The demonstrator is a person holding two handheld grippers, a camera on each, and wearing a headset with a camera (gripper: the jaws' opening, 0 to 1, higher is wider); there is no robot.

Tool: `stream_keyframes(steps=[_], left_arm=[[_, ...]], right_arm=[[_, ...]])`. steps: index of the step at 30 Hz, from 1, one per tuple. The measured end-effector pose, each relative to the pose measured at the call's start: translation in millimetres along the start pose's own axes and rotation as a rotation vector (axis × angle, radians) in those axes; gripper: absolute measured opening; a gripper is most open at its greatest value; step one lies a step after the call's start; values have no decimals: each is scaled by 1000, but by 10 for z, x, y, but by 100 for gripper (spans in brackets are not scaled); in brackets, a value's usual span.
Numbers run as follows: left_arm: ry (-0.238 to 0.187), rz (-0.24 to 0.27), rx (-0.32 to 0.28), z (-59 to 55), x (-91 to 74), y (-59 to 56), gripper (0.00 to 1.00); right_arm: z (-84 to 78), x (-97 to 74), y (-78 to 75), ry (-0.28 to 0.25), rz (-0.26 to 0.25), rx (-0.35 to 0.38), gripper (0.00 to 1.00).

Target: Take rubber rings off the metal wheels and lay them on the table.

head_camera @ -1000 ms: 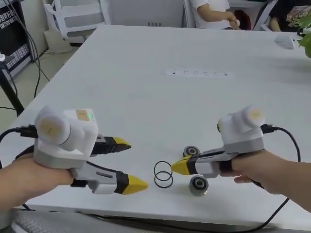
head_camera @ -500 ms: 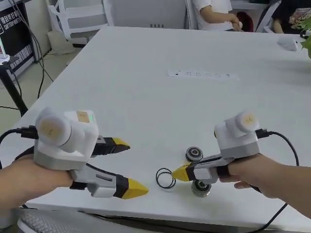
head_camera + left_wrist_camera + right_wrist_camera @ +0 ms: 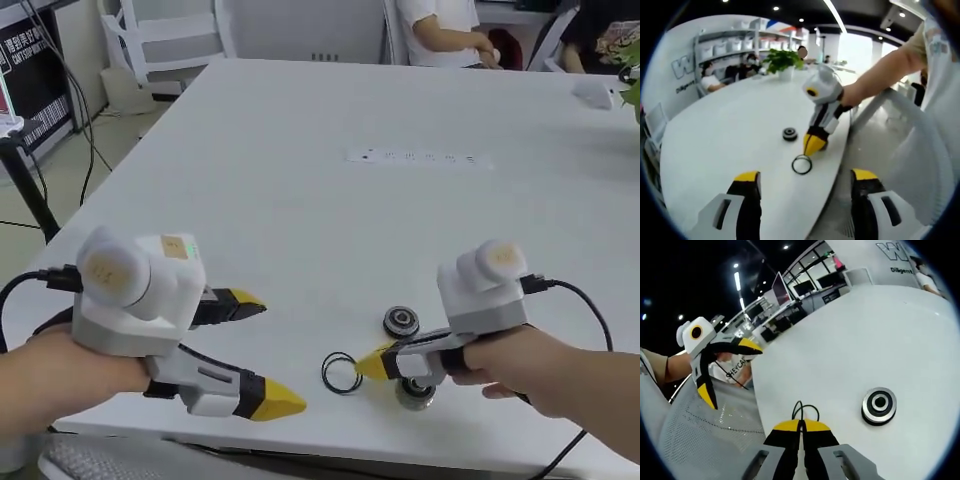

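The left tool (image 3: 265, 350) hovers over the near desk (image 3: 300, 180) edge with its jaws wide apart. The right tool (image 3: 375, 363) has its jaws pressed together, tips at the edge of the two black rings (image 3: 342, 372) lying on the desk at its 9 o'clock; whether it pinches one I cannot tell. One wheel (image 3: 401, 321) sits at 1 o'clock from the rings. A second wheel (image 3: 415, 392) sits at their 4 o'clock, half hidden under the right tool.

White grippers (image 3: 280, 352) (image 3: 366, 365), yellow-tipped black jaws, black cables (image 3: 585, 297).
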State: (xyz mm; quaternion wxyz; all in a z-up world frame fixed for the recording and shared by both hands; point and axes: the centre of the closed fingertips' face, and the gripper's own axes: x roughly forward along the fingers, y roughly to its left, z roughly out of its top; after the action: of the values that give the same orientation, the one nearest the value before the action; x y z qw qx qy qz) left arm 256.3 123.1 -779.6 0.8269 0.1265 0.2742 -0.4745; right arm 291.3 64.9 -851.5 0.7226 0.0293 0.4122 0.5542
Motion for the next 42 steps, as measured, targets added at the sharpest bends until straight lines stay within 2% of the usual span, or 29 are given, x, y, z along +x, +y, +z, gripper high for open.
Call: stream_keyframes(steps=[7, 16, 21, 26, 30, 33, 42], left_arm=[[3, 0, -3, -2, 2, 10, 74], [9, -6, -8, -10, 21, 6, 75], [10, -5, -8, 3, 28, 16, 75], [13, -7, -3, 45, 46, 16, 75], [4, -2, -8, 90, 62, 39, 75], [9, -6, -4, 99, 97, 51, 75], [9, -11, 4, 173, 201, 75, 74]], right_arm=[[16, -15, -69, -13, -25, 19, 0], [23, -20, -109, -25, -38, 20, 11], [76, -79, -117, -51, -41, 20, 17], [150, -163, -119, -86, -42, 19, 25], [256, -260, -105, -140, -32, 30, 29], [305, -325, -114, -161, -37, 32, 32], [440, -563, -208, -221, -68, -23, 38]])
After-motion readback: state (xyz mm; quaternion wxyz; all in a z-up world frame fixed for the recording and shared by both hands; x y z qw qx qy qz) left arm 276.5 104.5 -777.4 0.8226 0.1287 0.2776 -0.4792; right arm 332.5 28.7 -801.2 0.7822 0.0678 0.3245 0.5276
